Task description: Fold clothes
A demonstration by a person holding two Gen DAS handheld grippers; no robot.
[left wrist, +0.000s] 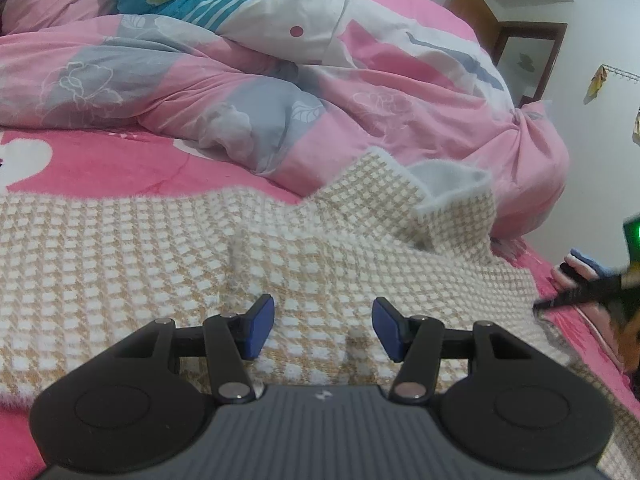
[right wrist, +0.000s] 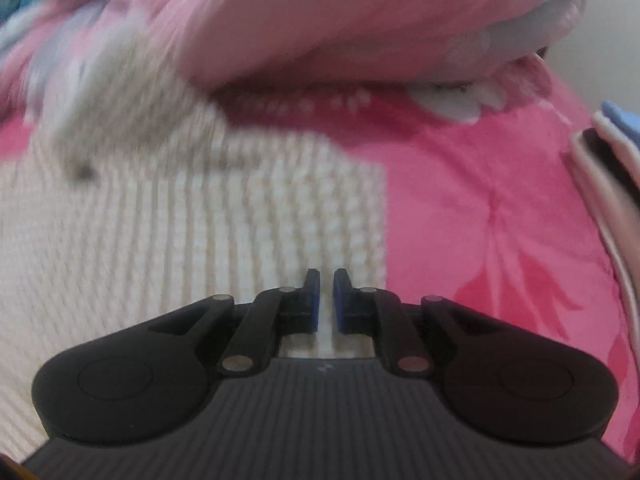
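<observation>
Left gripper (left wrist: 323, 328) hangs w/ jaws spread over the checked sweater (left wrist: 160, 264) on the pink sheet (left wrist: 120, 168); rumpled duvet (left wrist: 280, 92) piled just behind sweater. My right gripper (right wrist: 327, 300) sits pinched on sweater's edge, folded stack (right wrist: 612, 168) beside it.

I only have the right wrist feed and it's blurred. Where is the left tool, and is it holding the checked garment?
Observer: No. The left tool is open above the checked garment, gripping nothing.
Operator: Is the garment lying flat?
Observer: Mostly; the collar at its far right end stands up, showing white lining.
Operator: Anything behind it?
Observer: A rumpled pink floral duvet lies against its far edge.
</observation>
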